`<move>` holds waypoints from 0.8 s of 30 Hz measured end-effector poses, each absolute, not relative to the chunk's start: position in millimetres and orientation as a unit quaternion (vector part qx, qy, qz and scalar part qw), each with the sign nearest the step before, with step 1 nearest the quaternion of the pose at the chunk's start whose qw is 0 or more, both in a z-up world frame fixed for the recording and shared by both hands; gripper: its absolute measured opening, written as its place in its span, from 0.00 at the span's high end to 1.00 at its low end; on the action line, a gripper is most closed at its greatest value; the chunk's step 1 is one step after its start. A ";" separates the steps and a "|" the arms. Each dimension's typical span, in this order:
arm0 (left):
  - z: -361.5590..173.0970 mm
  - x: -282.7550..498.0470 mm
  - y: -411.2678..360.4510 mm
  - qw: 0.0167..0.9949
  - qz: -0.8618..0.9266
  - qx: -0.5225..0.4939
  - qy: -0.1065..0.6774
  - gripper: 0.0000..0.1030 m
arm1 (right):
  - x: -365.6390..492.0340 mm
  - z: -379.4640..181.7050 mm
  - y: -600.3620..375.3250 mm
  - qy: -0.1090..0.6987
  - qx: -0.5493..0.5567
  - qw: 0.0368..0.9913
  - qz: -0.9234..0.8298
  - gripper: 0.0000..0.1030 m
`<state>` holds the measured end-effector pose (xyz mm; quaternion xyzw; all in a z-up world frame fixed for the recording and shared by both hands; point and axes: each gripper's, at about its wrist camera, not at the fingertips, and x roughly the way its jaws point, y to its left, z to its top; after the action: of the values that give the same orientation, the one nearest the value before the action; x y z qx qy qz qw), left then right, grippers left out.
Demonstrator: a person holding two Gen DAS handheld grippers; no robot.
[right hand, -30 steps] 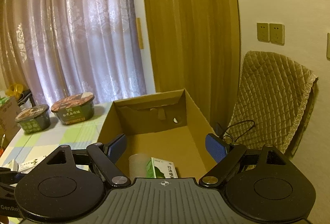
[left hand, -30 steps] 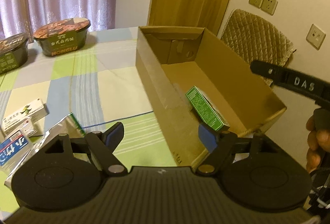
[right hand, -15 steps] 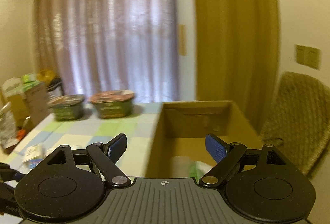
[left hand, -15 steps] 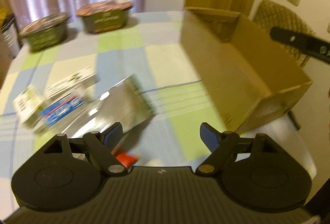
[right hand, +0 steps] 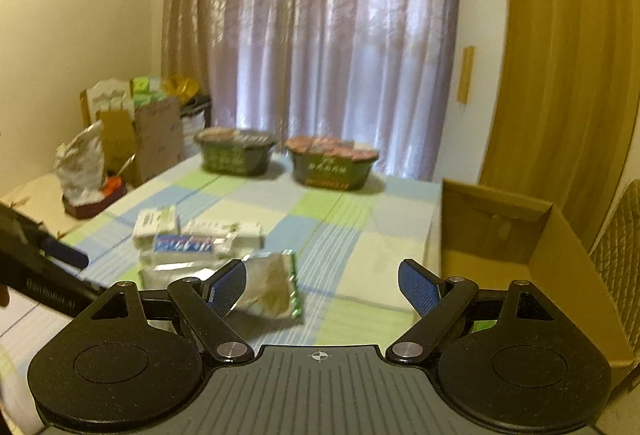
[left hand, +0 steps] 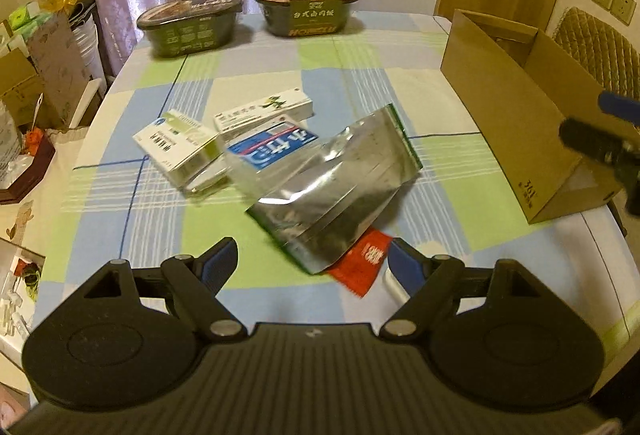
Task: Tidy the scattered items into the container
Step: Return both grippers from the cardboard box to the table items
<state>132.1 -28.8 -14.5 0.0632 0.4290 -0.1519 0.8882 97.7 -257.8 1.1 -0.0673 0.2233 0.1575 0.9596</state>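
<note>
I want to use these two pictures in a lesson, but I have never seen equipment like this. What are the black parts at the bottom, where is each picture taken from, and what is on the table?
The black parts are hand-held grippers, one in each of a person's hands, each with two blue-padded fingers. A wide-angle camera sits on each gripper and looks forward along its fingers.

One picture comes from the left gripper, the other from the right gripper. Both are open and hold nothing.

On the checked tablecloth lie a silver foil pouch, partly covering a red packet, and a huddle of small boxes: a blue and white box and two white boxes. Two instant noodle bowls stand at the far edge. The open cardboard box at the right is the container the items go into.
</note>
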 end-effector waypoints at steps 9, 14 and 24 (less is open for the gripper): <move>-17.1 115.0 -3.5 0.876 -0.153 0.066 0.453 0.23 | 74.4 -14.4 -226.1 0.301 -0.033 0.935 0.183 0.14; -19.2 109.7 8.7 0.873 -0.152 0.062 0.459 0.23 | 70.5 -27.3 -211.5 0.325 -0.062 0.924 0.191 0.14; -23.6 109.8 17.3 0.870 -0.152 0.052 0.466 0.23 | 78.6 -43.8 -201.5 0.359 -0.053 0.912 0.194 0.14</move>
<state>109.8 17.3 -23.6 0.0517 0.4662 -0.1515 0.8701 78.6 -201.5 -43.8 -0.0530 0.3586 0.1940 0.9116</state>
